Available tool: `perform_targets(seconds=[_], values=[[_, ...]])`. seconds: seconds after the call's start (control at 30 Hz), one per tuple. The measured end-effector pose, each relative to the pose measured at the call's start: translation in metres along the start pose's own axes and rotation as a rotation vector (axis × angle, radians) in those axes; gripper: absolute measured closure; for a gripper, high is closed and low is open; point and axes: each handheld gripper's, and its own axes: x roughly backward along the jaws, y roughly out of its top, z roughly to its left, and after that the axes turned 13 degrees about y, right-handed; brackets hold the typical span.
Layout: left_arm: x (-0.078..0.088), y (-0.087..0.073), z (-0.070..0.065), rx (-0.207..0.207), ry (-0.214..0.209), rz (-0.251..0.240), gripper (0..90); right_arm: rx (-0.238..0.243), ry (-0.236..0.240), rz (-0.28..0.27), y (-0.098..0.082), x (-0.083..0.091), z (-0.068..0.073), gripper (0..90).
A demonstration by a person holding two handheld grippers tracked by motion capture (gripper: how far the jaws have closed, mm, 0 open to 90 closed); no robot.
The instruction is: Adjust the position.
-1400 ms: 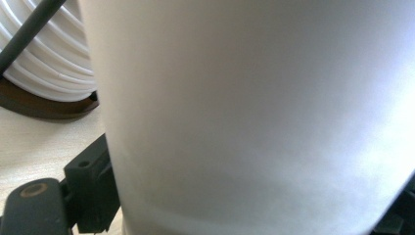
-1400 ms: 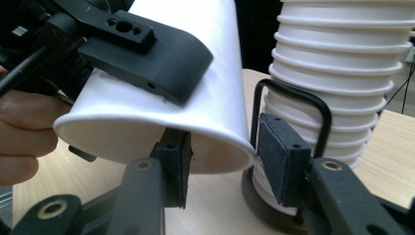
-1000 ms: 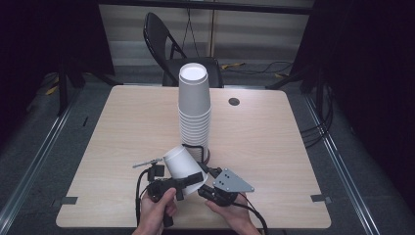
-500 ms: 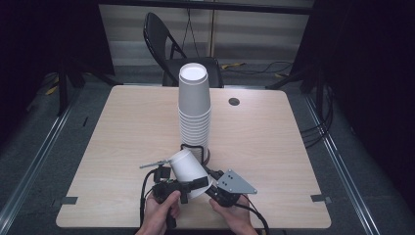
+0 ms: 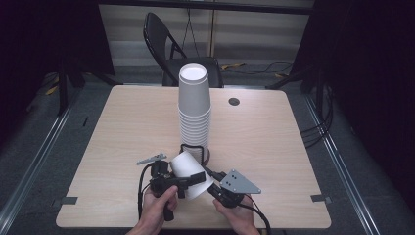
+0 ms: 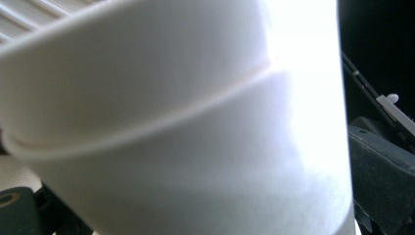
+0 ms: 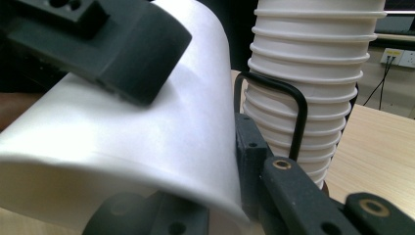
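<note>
A single white paper cup (image 5: 188, 171) lies tilted on its side between my two grippers near the table's front edge. My left gripper (image 5: 195, 180) has just been opening its jaws, which stand wide around the cup's body; the cup (image 6: 171, 122) looms close in the left gripper view. My right gripper (image 5: 211, 188) has just closed and is shut on the cup's rim wall (image 7: 122, 147), one jaw inside and one outside. A left fingertip (image 7: 122, 54) lies over the cup. A tall stack of white cups (image 5: 194, 112) stands just behind.
The stack (image 7: 308, 88) sits in a black wire holder (image 5: 193, 147) at the table's middle. A dark round grommet (image 5: 234, 102) lies at the back right. A black folding chair (image 5: 176, 44) stands beyond the wooden table (image 5: 122, 127). Tape marks (image 5: 318, 198) sit near the front corners.
The single cup has slid a little toward the front and the right gripper. The left jaws have spread apart, and the right jaws have closed on the rim. Both hands stayed nearly in place.
</note>
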Motion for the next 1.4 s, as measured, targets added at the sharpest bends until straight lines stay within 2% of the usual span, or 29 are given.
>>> perform_targets(seconds=[0.2, 0.37, 0.5, 0.53, 0.6, 0.7, 0.77, 0.87, 0.93, 1.07, 1.13, 1.17, 1.2, 1.33, 1.4], values=[[0.002, 0.003, 0.003, -0.001, 0.001, -0.008, 2.7, 0.005, 0.019, 0.03, 0.002, 0.006, 0.0, 85.6], [0.001, 0.005, 0.005, -0.001, 0.002, -0.013, 2.9, -0.02, 0.027, 0.041, 0.0, 0.011, -0.001, 85.9], [0.002, 0.006, 0.008, -0.007, 0.002, 0.009, 3.6, -0.03, 0.035, 0.049, -0.002, 0.014, -0.002, 86.0], [0.002, 0.007, 0.008, -0.002, 0.017, -0.003, 4.0, -0.032, 0.038, 0.053, -0.002, 0.015, -0.002, 86.2], [0.004, 0.009, 0.011, 0.02, 0.012, -0.017, 5.8, -0.036, 0.041, 0.058, -0.003, 0.016, -0.002, 86.4], [0.009, 0.012, 0.012, -0.006, 0.046, -0.044, 10.7, -0.031, 0.044, 0.071, -0.002, 0.019, -0.002, 86.5], [0.011, 0.013, 0.012, -0.018, 0.046, -0.055, 14.8, -0.031, 0.047, 0.087, -0.002, 0.022, -0.003, 86.5], [0.013, 0.015, 0.013, -0.058, 0.069, -0.07, 15.4, -0.042, 0.049, 0.098, -0.004, 0.026, -0.005, 86.5], [0.013, 0.016, 0.012, -0.068, 0.093, -0.075, 15.7, -0.06, 0.052, 0.102, -0.005, 0.027, -0.007, 86.5], [0.017, 0.02, 0.009, -0.148, 0.118, -0.117, 15.7, -0.082, 0.054, 0.131, -0.007, 0.029, -0.01, 86.5], [0.019, 0.023, 0.006, -0.22, 0.148, -0.163, 15.7, -0.092, 0.055, 0.141, -0.006, 0.03, -0.012, 86.5], [0.02, 0.023, 0.005, -0.241, 0.156, -0.169, 15.7, -0.098, 0.058, 0.156, -0.005, 0.031, -0.013, 86.5], [0.02, 0.024, 0.004, -0.264, 0.169, -0.168, 15.8, -0.098, 0.059, 0.166, -0.004, 0.031, -0.014, 86.5], [0.022, 0.024, 0.002, -0.351, 0.154, -0.148, 16.0, -0.143, 0.058, 0.179, -0.005, 0.035, -0.019, 86.5], [0.022, 0.021, 0.0, -0.389, 0.159, -0.14, 16.2, -0.163, 0.06, 0.185, -0.005, 0.037, -0.021, 86.5]])
